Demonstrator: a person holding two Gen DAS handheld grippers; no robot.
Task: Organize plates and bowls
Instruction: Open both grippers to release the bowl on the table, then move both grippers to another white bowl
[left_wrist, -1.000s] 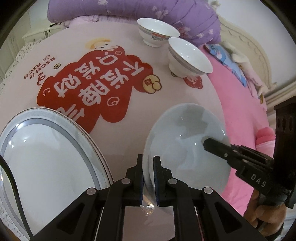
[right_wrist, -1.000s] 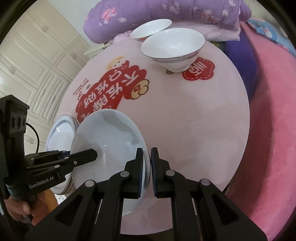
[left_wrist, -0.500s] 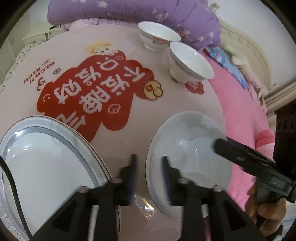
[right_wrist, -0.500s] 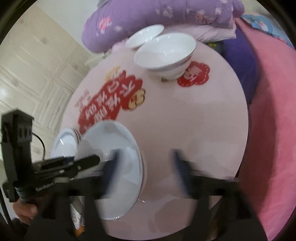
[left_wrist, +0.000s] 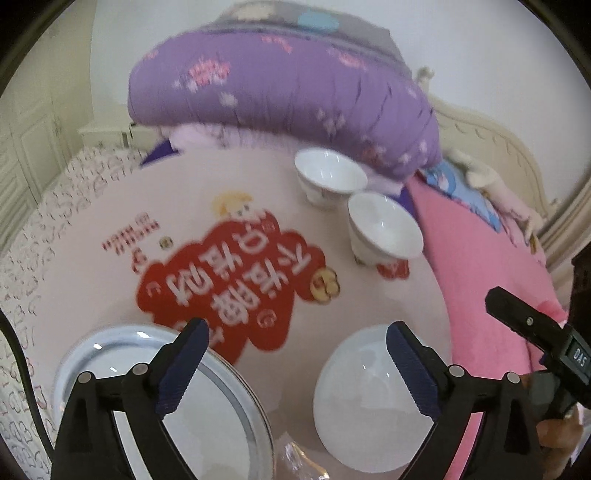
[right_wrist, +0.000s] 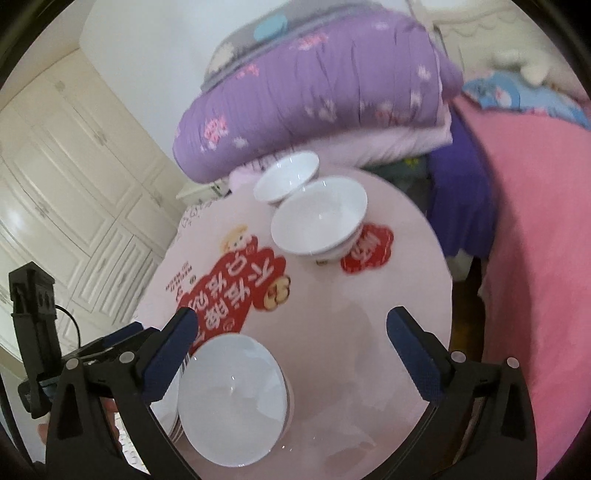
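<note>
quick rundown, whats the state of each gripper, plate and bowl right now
left gripper: open, holding nothing
right gripper: open, holding nothing
white plate: resting flat on the table, free of both grippers
rimmed plate stack: lying on the table beside the white plate
near bowl: upright, empty
far bowl: upright, empty, behind the near bowl
table: covered with a pink printed cloth

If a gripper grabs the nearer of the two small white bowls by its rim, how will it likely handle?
The nearer bowl looks like glazed ceramic: probably stiff, slippery and chip-prone. It flares wide above a narrow foot, so a sideways push may tip it. The far bowl sits close behind, so a careless lift could knock them together.
</note>
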